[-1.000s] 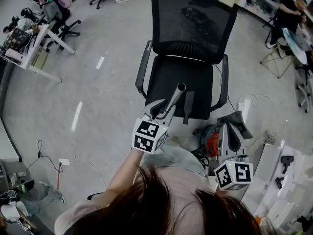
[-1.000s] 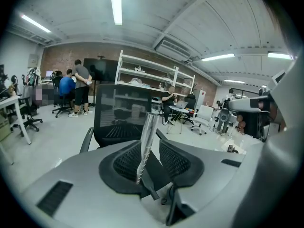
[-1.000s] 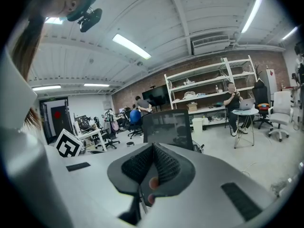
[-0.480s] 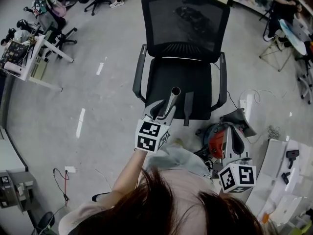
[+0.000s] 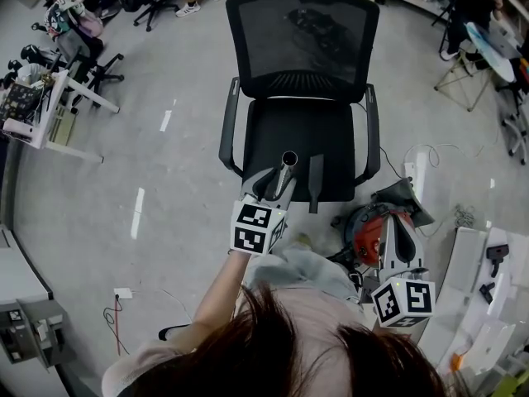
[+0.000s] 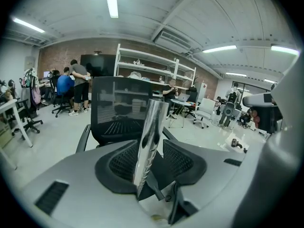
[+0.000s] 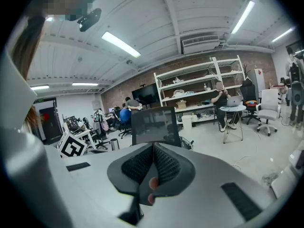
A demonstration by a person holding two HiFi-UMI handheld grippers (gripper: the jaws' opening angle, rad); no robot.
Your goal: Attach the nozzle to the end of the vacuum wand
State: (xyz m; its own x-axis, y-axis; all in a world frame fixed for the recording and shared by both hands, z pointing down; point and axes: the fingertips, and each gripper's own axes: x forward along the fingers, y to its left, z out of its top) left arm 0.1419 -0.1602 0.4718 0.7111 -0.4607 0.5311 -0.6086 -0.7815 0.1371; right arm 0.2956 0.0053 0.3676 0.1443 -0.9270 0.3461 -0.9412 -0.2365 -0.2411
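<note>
Grey floor (image 5: 182,180) below: left tool (image 5: 275,190) just opened around vacuum wand (image 5: 287,164), right tool (image 7: 153,165) clenched.

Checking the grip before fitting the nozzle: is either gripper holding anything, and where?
Nothing clamped. The left gripper has just been opening; the shiny silver metal wand tube stands unpressed between its jaws. The right gripper is shut, empty.
</note>
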